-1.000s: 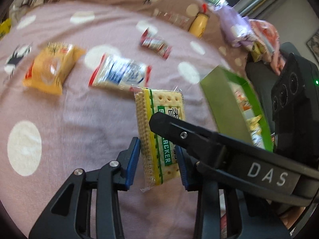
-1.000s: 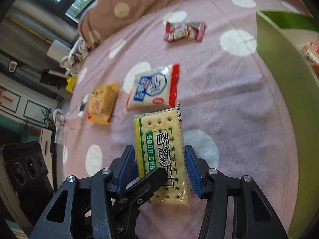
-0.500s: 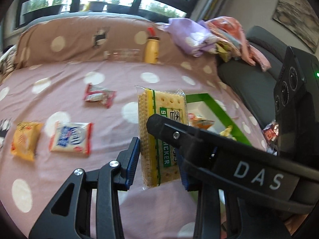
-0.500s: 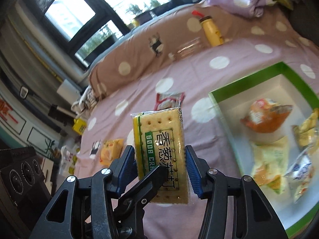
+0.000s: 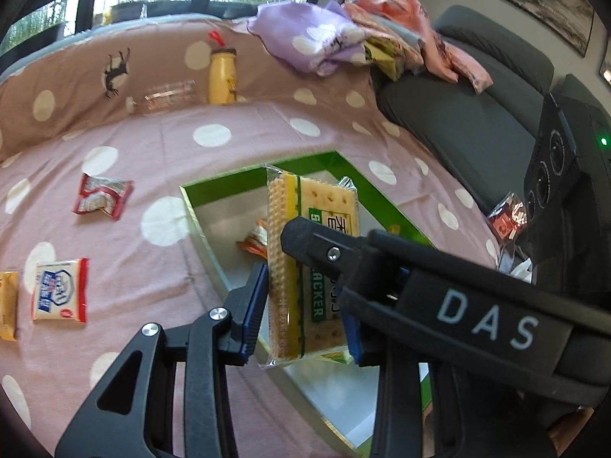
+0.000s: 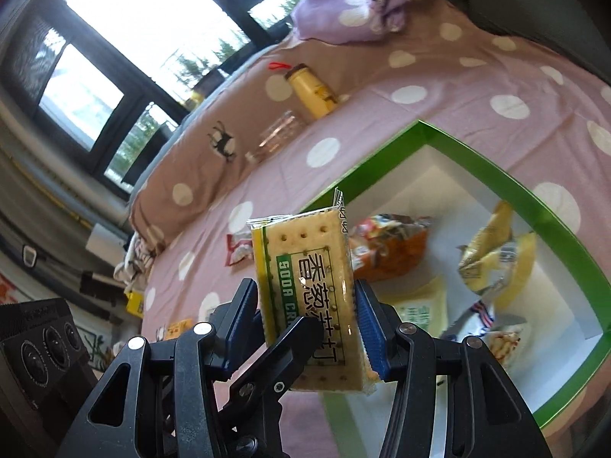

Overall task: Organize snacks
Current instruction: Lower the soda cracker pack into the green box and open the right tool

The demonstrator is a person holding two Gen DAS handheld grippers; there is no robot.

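Tools (image 5: pixel 305 305) on cracker pack (image 5: pixel 305 263), lengthwise fwd.

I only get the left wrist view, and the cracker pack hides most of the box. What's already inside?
Observer: In the right wrist view the box holds an orange packet, yellow packets and more.
Operator: Any bare floor?
Observer: Yes, its far corner is bare white.
Operator: Is the right gripper gripping the pack?
Observer: Yes, the right gripper has both blue pads pressed on the long edges of the pack.
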